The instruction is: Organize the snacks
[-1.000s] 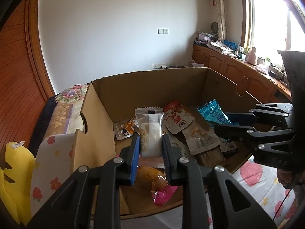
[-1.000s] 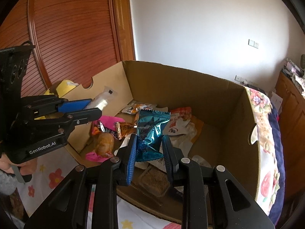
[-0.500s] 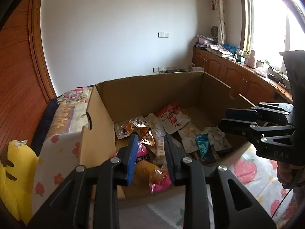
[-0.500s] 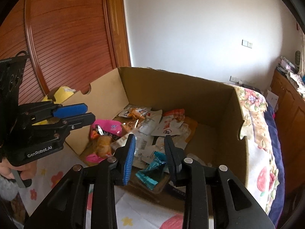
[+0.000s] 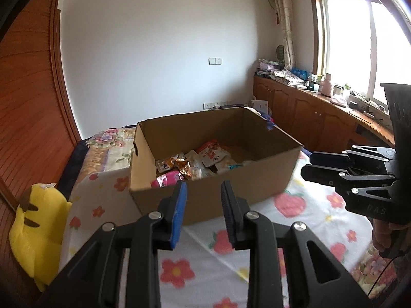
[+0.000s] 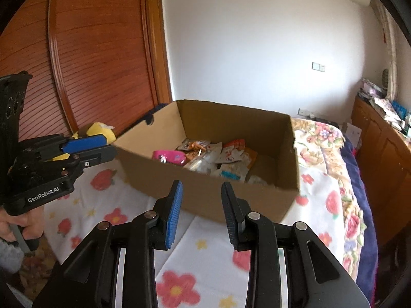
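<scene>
A: What fills most of the frame?

B: A bed under a white sheet printed with flowers, running across the lower half of both views. At the centre sits an open cardboard box, its near wall facing the cameras.

A: And the snacks?

B: The snacks lie in a loose heap on the box floor, toward its left side in the left wrist view: a pink packet, a red and white pouch, an orange wrapper.

A: Anything beside the box?

B: A yellow plush toy at the lower left edge.

A: The grippers?

B: The left gripper hovers at bottom centre, short of the box, fingers parted with nothing between them. The right gripper hangs likewise, fingers apart and holding nothing.
</scene>
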`<state>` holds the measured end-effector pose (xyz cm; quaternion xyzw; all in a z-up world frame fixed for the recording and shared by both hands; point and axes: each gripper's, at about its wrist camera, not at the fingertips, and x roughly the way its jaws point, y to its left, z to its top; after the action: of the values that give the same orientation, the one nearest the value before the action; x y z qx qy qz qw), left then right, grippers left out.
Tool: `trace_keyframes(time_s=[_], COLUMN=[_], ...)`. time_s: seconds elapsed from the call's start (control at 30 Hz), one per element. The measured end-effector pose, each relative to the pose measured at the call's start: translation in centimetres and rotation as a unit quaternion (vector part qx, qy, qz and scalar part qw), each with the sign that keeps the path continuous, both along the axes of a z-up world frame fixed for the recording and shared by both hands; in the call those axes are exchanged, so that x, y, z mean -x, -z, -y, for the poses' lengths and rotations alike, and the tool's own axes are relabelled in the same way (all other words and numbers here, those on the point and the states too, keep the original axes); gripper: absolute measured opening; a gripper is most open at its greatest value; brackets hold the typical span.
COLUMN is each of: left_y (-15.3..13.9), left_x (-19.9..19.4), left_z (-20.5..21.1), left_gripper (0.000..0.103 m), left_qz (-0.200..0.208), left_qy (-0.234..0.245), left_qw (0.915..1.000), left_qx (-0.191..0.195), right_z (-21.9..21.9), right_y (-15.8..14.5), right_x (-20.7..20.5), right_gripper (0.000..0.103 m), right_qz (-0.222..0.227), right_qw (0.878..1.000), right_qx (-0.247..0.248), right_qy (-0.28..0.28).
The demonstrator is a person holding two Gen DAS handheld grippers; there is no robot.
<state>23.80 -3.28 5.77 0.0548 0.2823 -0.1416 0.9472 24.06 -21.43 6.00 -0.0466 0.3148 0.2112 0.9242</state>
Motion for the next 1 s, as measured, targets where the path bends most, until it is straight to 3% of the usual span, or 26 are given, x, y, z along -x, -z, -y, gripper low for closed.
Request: trace_keyframes(time_s=[0.57, 0.83, 1.0], left_y=[-0.8, -0.5, 0.3], left_x=[13.9, 17.4, 18.0], left_z=[0.0, -0.3, -0.8], left_gripper=[0.031, 0.037, 0.042], left_qz=[0.035, 0.053, 0.053], left_qy=[-0.009, -0.026, -0.042], left_qw=[0.9993, 0.9982, 0.9977], left_qx=[0.012, -0.004, -0.008], right_z=[1.8, 2.6, 2.8], right_y=[-0.7, 0.2, 0.6], right_x=[12.8, 15.5, 17.3], right_gripper=[0.048, 0.05, 0.062], right_qz=[0.037, 0.045, 0.052], right_qw=[0.998, 0.996, 0.995], right_qx=[-0.028, -0.025, -0.025], right_qy=[0.052, 0.067, 0.085])
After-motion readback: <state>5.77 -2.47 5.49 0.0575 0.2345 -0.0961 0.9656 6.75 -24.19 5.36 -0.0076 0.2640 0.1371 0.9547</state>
